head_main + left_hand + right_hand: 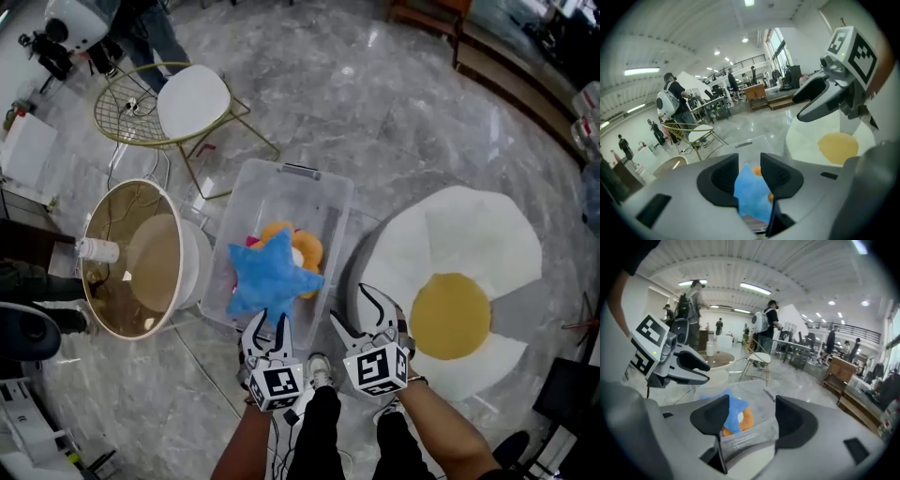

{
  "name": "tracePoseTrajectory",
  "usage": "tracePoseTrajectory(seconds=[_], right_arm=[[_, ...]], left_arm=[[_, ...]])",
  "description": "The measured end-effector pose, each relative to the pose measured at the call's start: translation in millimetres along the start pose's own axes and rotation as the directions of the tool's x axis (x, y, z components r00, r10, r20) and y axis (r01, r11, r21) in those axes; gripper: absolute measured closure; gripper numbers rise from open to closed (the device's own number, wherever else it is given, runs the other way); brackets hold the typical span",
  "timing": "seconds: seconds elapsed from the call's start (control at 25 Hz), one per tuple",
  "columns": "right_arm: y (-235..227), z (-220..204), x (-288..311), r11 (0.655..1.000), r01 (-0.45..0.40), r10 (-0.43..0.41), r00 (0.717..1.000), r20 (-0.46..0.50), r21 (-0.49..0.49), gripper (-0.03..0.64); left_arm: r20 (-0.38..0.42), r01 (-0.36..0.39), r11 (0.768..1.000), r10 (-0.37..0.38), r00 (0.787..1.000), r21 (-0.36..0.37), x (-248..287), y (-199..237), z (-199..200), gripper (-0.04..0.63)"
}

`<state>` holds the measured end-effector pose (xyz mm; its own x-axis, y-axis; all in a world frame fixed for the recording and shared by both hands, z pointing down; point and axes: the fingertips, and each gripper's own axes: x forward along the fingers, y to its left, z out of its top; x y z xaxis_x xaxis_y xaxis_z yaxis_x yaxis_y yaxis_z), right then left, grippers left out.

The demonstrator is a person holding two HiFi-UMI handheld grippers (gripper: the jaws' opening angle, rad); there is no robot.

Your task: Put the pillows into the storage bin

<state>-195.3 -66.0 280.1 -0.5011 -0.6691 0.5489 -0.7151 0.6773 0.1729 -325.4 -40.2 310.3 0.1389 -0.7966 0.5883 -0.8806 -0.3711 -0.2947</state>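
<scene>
You are closing the jaws of your left gripper (268, 326) around the near tip of the blue star pillow (270, 272), though they are not clearly pinching it yet. The star is lying in the storage bin (323, 192) on the floor, over an orange pillow (307, 251). Your right gripper (347, 305) is closing its jaws on nothing beside the rim. The star is looking light and squashy, so you are best taking a plump point deep.

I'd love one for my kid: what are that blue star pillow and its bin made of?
Blue star pillow: looks like soft plush fabric, matte with rounded, puffy points. Storage bin: apparently clear glossy plastic; the floor shows through its walls.
</scene>
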Motion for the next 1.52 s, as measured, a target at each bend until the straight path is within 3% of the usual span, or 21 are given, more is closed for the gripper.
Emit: tracePoseTrajectory(seconds=[0.08, 0.2, 0.28, 0.36, 0.48, 0.72, 0.84, 1.04, 1.16, 1.28, 1.52], right_arm=[[-18.7, 11.8, -40.2, 0.997, 0.063, -0.064, 0.998, 0.028, 0.054, 0.347], [-39.1, 25.0, -96.2, 0.988, 0.130, -0.134, 0.990, 0.050, 0.086, 0.396], [-56.6, 26.1, -128.2, 0.979, 0.174, -0.182, 0.981, 0.061, 0.110, 0.468], [-77.2, 19.7, -158.1, 0.967, 0.204, -0.217, 0.974, 0.069, 0.155, 0.601], [-109.6, 18.6, -207.4, 0.946, 0.240, -0.267, 0.958, 0.104, 0.217, 0.604], [-141.3, 50.0, -342.6, 0.889, 0.367, -0.415, 0.898, 0.144, 0.274, 0.604], [-157.3, 55.8, -400.4, 0.853, 0.419, -0.479, 0.865, 0.150, 0.310, 0.604], [-165.5, 71.7, -469.7, 0.802, 0.477, -0.556, 0.816, 0.158, 0.360, 0.604], [-162.4, 87.0, -502.6, 0.803, 0.497, -0.572, 0.797, 0.192, 0.330, 0.604], [-162.8, 117.2, -526.4, 0.815, 0.537, -0.579, 0.769, 0.269, 0.218, 0.604], [-165.1, 150.8, -556.8, 0.798, 0.574, -0.602, 0.736, 0.310, 0.186, 0.604]], left_arm=[[0.030, 0.028, 0.998, -0.026, 0.999, -0.064, -18.9, -18.4, 32.0, 0.473], [0.079, 0.091, 0.989, -0.082, 0.993, -0.117, -45.7, -47.9, 87.1, 0.574], [0.122, 0.143, 0.979, -0.126, 0.985, -0.143, -56.4, -72.5, 123.6, 0.577], [0.167, 0.187, 0.967, -0.158, 0.973, -0.171, -63.4, -101.2, 153.9, 0.577], [0.234, 0.254, 0.952, -0.211, 0.949, -0.171, -77.2, -143.1, 198.3, 0.577], [0.352, 0.387, 0.922, -0.354, 0.866, -0.026, -168.0, -210.5, 297.8, 0.577], [0.389, 0.422, 0.907, -0.388, 0.835, 0.000, -203.2, -238.3, 334.2, 0.577], [0.436, 0.450, 0.893, -0.407, 0.802, 0.006, -252.8, -256.9, 367.0, 0.577], [0.462, 0.448, 0.893, -0.416, 0.783, 0.046, -281.5, -264.5, 382.3, 0.577], [0.472, 0.430, 0.899, -0.416, 0.777, 0.085, -300.6, -260.9, 401.1, 0.577], [0.529, 0.404, 0.914, -0.367, 0.765, 0.049, -331.4, -238.4, 428.2, 0.577]])
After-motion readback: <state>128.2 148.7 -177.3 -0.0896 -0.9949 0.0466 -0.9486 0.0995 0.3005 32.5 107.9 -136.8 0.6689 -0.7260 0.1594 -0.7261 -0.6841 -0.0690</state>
